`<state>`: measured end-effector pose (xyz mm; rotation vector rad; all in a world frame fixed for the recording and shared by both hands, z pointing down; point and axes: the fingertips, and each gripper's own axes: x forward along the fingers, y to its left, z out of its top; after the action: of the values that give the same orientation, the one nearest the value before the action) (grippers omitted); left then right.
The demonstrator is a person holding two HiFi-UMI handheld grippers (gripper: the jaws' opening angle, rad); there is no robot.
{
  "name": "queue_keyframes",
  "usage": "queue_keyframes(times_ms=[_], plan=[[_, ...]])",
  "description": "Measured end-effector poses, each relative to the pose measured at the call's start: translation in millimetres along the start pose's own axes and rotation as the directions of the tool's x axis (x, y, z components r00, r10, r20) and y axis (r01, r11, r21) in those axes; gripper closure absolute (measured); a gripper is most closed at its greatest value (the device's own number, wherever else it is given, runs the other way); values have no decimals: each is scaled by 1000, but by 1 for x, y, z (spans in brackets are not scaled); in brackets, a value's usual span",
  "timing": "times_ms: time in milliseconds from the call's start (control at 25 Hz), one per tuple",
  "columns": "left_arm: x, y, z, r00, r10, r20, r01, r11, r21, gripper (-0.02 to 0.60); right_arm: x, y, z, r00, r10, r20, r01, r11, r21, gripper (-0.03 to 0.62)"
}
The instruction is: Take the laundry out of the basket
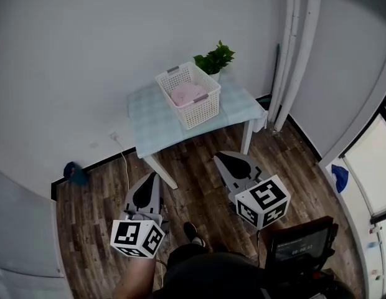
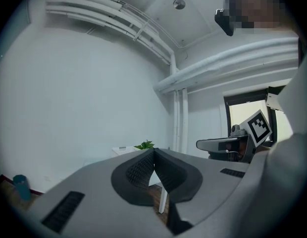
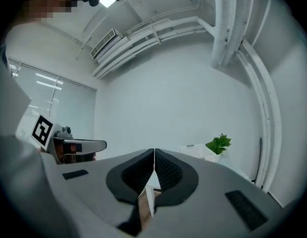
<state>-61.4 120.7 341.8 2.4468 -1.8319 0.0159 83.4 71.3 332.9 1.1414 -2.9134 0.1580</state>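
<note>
Left gripper (image 1: 153, 175), fingers closed and empty, is well short of the tabletop (image 1: 152, 126) where pink laundry (image 1: 187, 94) lies in a white basket (image 1: 202, 114); right gripper (image 1: 218, 157) is likewise closed and empty. Risk — arriving with fingers shut would likely shove the light basket, not catch cloth.

Ahead of me stands a cloth-covered table (image 1: 157, 129) on the wood floor (image 1: 199, 195), a plant (image 1: 214, 59) at its far corner. White pipes (image 1: 297, 55) run up the wall on my right; something blue (image 1: 75, 173) lies by the left skirting.
</note>
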Motion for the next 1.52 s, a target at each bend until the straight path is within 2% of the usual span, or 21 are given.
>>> queue_keyframes(times_ms=[400,640,960,1280,1520], plan=[[56,63,6,1000,-12,21,12,1000,-22,572,76,-17,10,1000,-17,-19,16,999,-46,577],[103,127,2,998,-50,26,51,998,-33,572,151,-33,0,998,-42,-44,41,999,-36,577],[116,161,18,997,-70,45,73,995,-67,572,182,-32,22,998,-53,-21,52,997,-49,577],[137,209,12,995,-88,54,94,989,-116,572,230,-34,13,993,-83,-86,79,995,-58,577],[164,212,4,995,-92,37,97,986,-136,572,241,-43,17,996,-46,-75,40,997,-69,577]])
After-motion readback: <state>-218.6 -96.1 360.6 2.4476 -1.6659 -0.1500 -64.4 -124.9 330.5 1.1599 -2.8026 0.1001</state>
